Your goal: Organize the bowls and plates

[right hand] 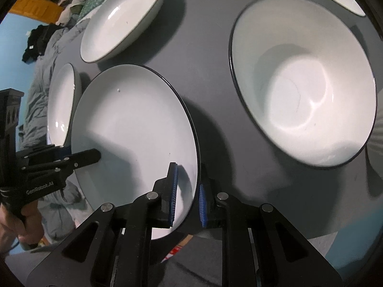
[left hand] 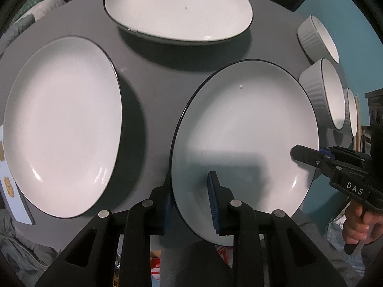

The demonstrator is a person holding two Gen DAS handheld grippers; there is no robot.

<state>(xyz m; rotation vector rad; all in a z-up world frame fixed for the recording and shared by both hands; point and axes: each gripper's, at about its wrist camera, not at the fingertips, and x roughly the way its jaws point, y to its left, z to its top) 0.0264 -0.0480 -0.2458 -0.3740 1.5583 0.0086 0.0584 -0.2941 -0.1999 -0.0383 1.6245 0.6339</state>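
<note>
Your left gripper (left hand: 191, 203) straddles the near-left rim of the white round ceramic plate with a thin dark edge (left hand: 244, 143): one blue ribbed pad lies on the plate's upper face and the other sits under the rim, so the jaws are closed down to the plate's thickness and grip it. Your right gripper (right hand: 188, 201) does the same on the plate's opposite edge; in the right wrist view its left pad presses the white face and its right pad sits just outside the dark rim, with only the rim between them. In the left wrist view that right gripper (left hand: 308, 156) reaches in over the plate's right side, held in your hand (left hand: 359, 224).

The plate (right hand: 134, 143) is held between both grippers, tilted, overhanging the near edge of the dark grey round tabletop (left hand: 153, 71).

Taking this plate as the landmark: to its left lies a second white dark-rimmed plate (left hand: 62, 124), flat on the table. Beyond it sits a third, similar plate (left hand: 177, 7). To its right stand white ribbed bowls with dark rims, one nearest (left hand: 320, 91), another farther back (left hand: 316, 38), and the edge of a third (left hand: 350, 112) behind the nearest. In the right wrist view, the nearest bowl (right hand: 304, 79) shows its deep white inside, apart from the plate.
</note>
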